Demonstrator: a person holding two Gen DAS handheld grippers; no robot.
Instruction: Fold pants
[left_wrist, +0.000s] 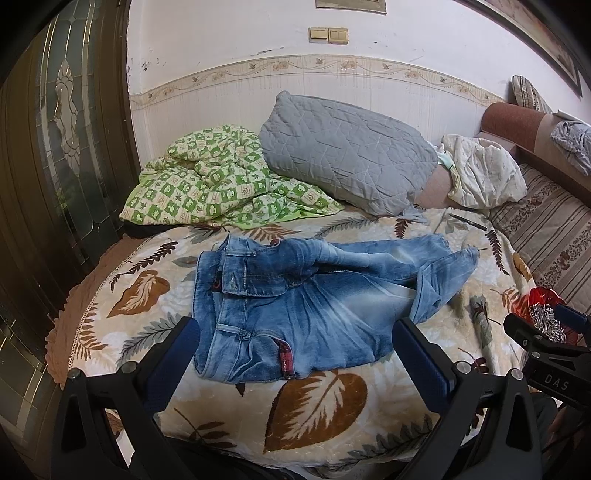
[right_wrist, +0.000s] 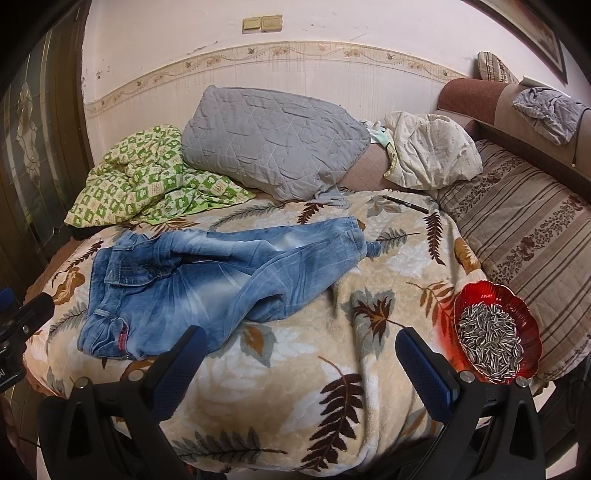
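With the jeans (left_wrist: 310, 295) lying rumpled and unfolded on the leaf-patterned blanket (left_wrist: 317, 406), waistband left and legs splayed right, both the left gripper (left_wrist: 295, 354) and right gripper (right_wrist: 301, 363) are held spread and empty, so folding is judged unstarted and a waistband grasp is called for next.

Framed picture (right_wrist: 532, 33) above the brown padded headboard (right_wrist: 476, 99) gets chopped by the edge. Red glass seed bowl (left_wrist: 546, 317), below that headboard, sits half behind the black right gripper (left_wrist: 546, 325).
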